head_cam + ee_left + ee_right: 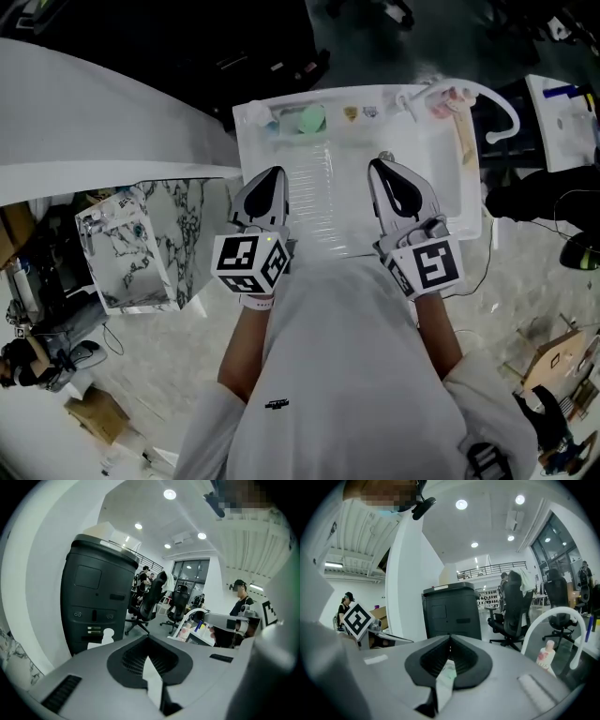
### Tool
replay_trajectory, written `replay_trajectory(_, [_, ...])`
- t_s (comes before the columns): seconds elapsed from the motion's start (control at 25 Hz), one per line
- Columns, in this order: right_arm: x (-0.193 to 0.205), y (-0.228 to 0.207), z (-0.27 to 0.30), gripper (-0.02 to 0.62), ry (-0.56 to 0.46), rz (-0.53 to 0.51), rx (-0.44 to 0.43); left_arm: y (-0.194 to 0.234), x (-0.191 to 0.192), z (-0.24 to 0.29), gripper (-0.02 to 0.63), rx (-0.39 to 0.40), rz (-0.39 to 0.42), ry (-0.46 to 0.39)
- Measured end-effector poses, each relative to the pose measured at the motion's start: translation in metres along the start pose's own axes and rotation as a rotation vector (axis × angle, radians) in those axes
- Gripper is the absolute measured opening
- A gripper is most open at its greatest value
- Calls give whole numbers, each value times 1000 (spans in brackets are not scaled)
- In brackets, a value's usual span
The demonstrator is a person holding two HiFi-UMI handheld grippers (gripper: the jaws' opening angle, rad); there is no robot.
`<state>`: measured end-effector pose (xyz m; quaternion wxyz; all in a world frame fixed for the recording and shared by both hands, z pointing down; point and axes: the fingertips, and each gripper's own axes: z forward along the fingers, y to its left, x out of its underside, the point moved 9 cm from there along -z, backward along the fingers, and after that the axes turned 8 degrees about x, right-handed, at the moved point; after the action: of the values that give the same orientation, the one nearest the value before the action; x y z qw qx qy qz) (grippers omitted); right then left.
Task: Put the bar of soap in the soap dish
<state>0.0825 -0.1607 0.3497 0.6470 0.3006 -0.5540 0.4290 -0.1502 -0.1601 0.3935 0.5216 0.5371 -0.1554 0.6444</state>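
Soap (309,119) lies well beyond left gripper (277,173) and right gripper (377,164) jaws.

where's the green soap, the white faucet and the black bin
green soap (310,119), head view, middle of the bar
white faucet (557,611), right gripper view, top of the curved spout
black bin (101,597), left gripper view, front panel
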Motion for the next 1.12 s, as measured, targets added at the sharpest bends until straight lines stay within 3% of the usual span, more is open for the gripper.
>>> replay_trajectory(0.52, [-18, 13, -8, 11, -23, -99, -41, -17, -15, -57, 8, -13, 12, -104])
replay_trajectory(1.12, [-16, 13, -20, 11, -29, -102, -60, -30, -22, -89, 8, -59, 38, -164])
